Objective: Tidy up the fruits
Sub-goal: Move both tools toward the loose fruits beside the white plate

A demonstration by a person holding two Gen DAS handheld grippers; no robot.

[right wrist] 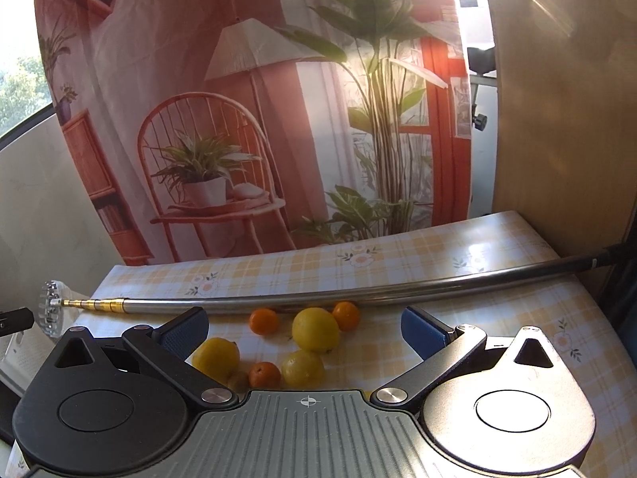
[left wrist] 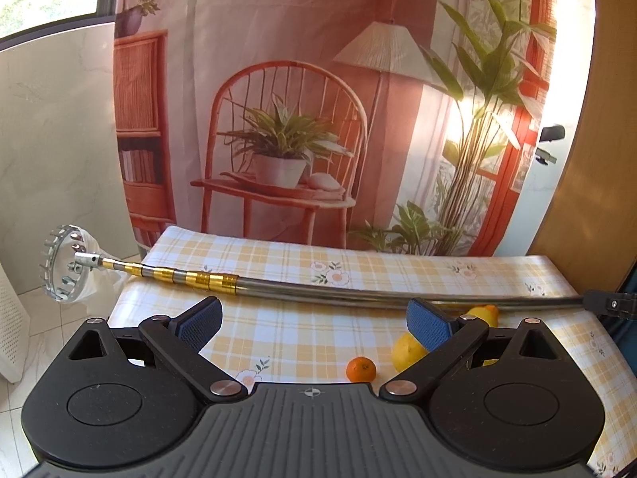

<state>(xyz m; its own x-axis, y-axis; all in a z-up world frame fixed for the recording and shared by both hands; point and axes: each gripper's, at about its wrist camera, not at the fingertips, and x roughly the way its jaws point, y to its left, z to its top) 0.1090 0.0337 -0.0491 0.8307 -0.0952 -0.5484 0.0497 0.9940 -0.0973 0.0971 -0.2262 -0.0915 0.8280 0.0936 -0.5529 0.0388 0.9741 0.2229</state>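
Lemons and small oranges lie loose on a yellow plaid tablecloth (right wrist: 438,251). In the right wrist view a large lemon (right wrist: 315,329) sits between two oranges (right wrist: 264,321) (right wrist: 346,315), with two more lemons (right wrist: 216,358) (right wrist: 303,367) and an orange (right wrist: 264,374) nearer. My right gripper (right wrist: 305,330) stands open above this cluster, holding nothing. In the left wrist view an orange (left wrist: 361,369) and a lemon (left wrist: 407,352) lie on the cloth (left wrist: 298,330), another lemon (left wrist: 483,314) behind the right finger. My left gripper (left wrist: 314,322) is open and empty, left of the fruit.
A long telescopic metal pole (left wrist: 358,290) (right wrist: 358,292) with gold bands lies across the table behind the fruit; its toothed picker head with white bag (left wrist: 65,265) overhangs the left edge. A printed fabric backdrop (left wrist: 298,99) hangs behind the table. A wooden panel (right wrist: 565,99) stands at right.
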